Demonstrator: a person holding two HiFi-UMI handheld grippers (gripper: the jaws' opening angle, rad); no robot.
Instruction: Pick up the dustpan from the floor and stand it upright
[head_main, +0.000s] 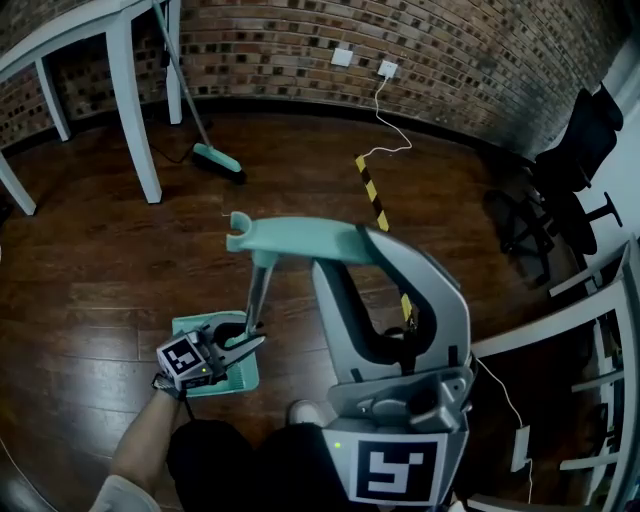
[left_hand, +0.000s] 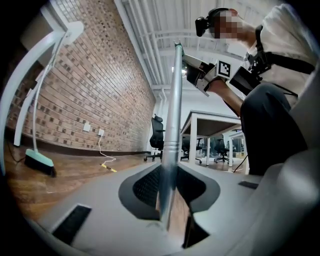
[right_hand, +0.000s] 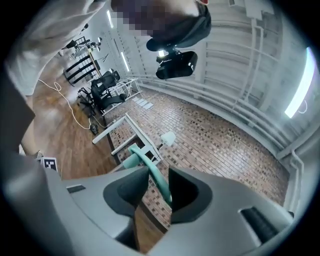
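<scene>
The dustpan has a teal pan (head_main: 222, 378) low by the floor, a metal pole (head_main: 260, 290) and a teal handle (head_main: 290, 238) on top. My left gripper (head_main: 254, 341) is shut on the pole just above the pan; in the left gripper view the pole (left_hand: 172, 125) rises from between the jaws of the left gripper (left_hand: 167, 200) towards the right gripper (left_hand: 197, 72). My right gripper (head_main: 350, 252) is shut on the teal handle. In the right gripper view the handle (right_hand: 155, 175) sits between the pads of the right gripper (right_hand: 160, 192).
A broom (head_main: 215, 160) leans by a white table leg (head_main: 130, 110) at the back left. A black-and-yellow cable cover (head_main: 372, 195) and a white cable lie on the wooden floor. A black office chair (head_main: 580, 150) and white table frames (head_main: 560, 320) stand at the right.
</scene>
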